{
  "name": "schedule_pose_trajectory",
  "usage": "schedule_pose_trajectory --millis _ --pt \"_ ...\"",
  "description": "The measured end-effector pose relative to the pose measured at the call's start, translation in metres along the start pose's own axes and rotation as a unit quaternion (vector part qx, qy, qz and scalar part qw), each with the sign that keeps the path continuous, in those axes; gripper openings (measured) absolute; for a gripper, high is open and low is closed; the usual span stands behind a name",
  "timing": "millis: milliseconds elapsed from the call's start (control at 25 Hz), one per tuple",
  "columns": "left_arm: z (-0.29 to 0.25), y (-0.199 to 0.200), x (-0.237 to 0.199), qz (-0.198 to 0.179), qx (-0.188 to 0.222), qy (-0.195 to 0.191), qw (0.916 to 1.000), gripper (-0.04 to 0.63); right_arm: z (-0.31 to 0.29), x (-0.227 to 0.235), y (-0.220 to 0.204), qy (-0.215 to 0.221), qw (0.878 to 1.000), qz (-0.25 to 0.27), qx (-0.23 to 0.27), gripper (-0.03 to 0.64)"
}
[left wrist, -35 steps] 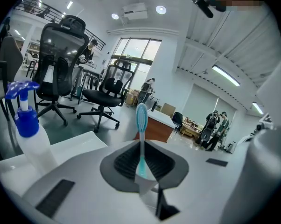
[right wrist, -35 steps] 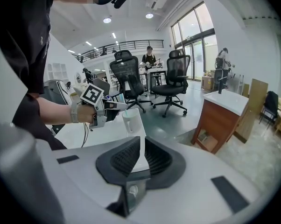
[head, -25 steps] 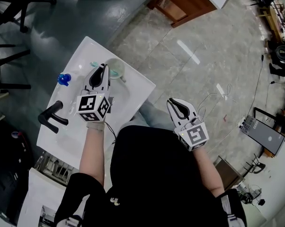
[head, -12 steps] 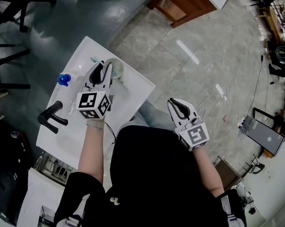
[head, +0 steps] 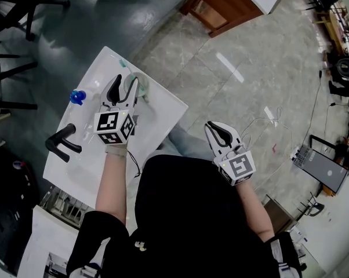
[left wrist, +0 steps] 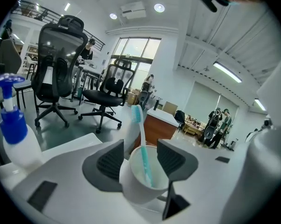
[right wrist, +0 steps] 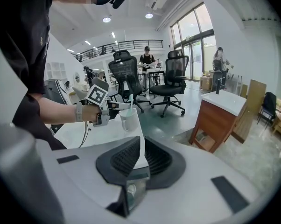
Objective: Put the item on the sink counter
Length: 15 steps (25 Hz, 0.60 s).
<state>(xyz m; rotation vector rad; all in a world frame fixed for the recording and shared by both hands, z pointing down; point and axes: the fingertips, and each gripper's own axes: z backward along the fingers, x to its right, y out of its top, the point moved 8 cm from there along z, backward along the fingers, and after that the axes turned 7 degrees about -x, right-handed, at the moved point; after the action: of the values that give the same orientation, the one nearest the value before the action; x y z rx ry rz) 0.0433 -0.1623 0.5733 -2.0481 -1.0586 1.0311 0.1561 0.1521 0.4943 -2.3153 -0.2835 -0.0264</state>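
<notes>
Left gripper [head: 125, 84] jaws just opened, straddling the cup [left wrist: 139, 183]. Best to retreat straight back from the cup, no sideways nudge.

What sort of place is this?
Probably an open office or lab hall, not a home bathroom: swivel office chairs and tall windows lie beyond a white sink counter with a black tap, standing out on the open floor.

Open office: black swivel chairs [left wrist: 61, 64].
</notes>
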Motion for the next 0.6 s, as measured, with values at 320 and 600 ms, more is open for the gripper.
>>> schedule_pose_trajectory --millis 320,600 --pt "0.020 0.005 0.010 -0.007 0.016 0.026 0.9995 0.219 0.006 0.007 0.001 0.021 0.999 0.014 0.020 0.049" --pt "0.069 0.018 0.033 -0.012 0.051 0.058 0.9969 0.211 0.005 0.005 0.017 0.072 0.995 0.043 0.054 0.049"
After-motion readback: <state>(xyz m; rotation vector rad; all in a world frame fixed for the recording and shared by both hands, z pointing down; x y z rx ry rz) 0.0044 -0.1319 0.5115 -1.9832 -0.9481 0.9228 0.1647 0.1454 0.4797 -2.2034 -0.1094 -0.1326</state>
